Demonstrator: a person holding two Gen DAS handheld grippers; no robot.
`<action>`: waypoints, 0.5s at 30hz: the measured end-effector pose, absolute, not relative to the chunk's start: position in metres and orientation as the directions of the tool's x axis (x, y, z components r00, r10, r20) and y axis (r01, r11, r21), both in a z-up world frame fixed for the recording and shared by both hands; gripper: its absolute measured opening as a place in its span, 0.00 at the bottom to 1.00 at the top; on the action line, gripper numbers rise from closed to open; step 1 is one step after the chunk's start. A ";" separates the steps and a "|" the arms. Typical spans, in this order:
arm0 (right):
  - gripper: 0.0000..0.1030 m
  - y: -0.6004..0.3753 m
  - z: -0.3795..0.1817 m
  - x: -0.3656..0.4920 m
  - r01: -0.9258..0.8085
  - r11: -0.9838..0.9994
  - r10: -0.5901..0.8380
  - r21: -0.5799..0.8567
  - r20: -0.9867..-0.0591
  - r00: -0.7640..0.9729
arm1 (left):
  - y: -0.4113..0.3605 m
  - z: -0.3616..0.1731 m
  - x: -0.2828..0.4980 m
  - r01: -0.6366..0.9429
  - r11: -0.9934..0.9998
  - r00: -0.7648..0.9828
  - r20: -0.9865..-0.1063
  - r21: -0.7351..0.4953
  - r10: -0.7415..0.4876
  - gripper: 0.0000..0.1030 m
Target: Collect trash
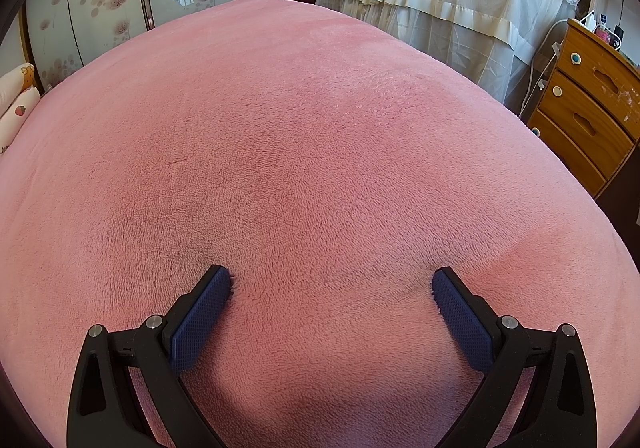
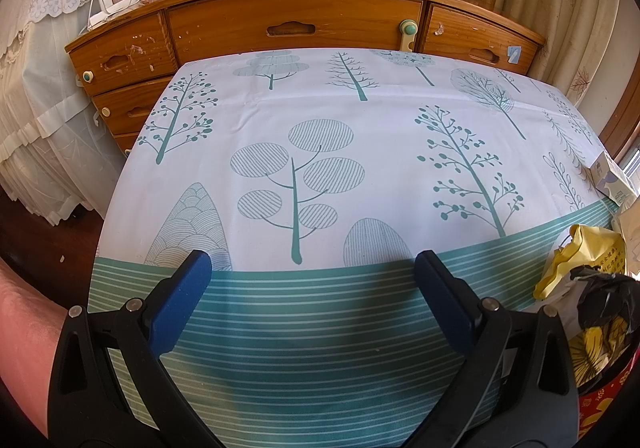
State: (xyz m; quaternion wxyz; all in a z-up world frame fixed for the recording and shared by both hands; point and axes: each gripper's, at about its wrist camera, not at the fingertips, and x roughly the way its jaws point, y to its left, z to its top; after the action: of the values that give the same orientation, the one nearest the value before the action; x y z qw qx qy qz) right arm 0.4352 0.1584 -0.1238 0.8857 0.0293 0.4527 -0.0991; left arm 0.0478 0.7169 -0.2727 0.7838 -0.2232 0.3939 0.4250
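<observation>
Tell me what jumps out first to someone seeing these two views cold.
In the left wrist view, a pink fleece blanket fills almost the whole frame, with the open left gripper pressing into it. In the right wrist view, a tree-print tablecloth dominates under the open right gripper, and crumpled yellow wrappers sit at its right edge above a black-lined bin.

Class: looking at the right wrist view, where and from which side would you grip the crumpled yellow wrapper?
Probably its raised upper fold: the yellow wrapper lies crumpled at the tablecloth's right edge, so swing the open right gripper rightward and pinch that peak from the left.
</observation>
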 end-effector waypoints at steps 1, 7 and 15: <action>0.97 0.162 -0.124 0.431 0.202 0.979 -0.149 -0.038 -0.808 0.570 | 0.717 -0.273 0.048 -0.842 0.539 0.328 -0.807 -0.015 0.491 0.99; 0.97 0.163 -0.121 0.432 0.202 0.979 -0.149 -0.037 -0.808 0.570 | 0.716 -0.273 0.048 -0.842 0.539 0.328 -0.807 -0.015 0.491 0.99; 0.97 0.161 -0.121 0.434 0.202 0.979 -0.149 -0.037 -0.808 0.571 | 0.716 -0.273 0.047 -0.843 0.538 0.328 -0.807 -0.015 0.491 0.99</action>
State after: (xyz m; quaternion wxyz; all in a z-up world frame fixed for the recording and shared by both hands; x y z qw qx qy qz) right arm 0.4338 0.1611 -0.1207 0.8857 0.0297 0.4527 -0.0990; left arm 0.0475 0.7163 -0.2733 0.7836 -0.2232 0.3937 0.4257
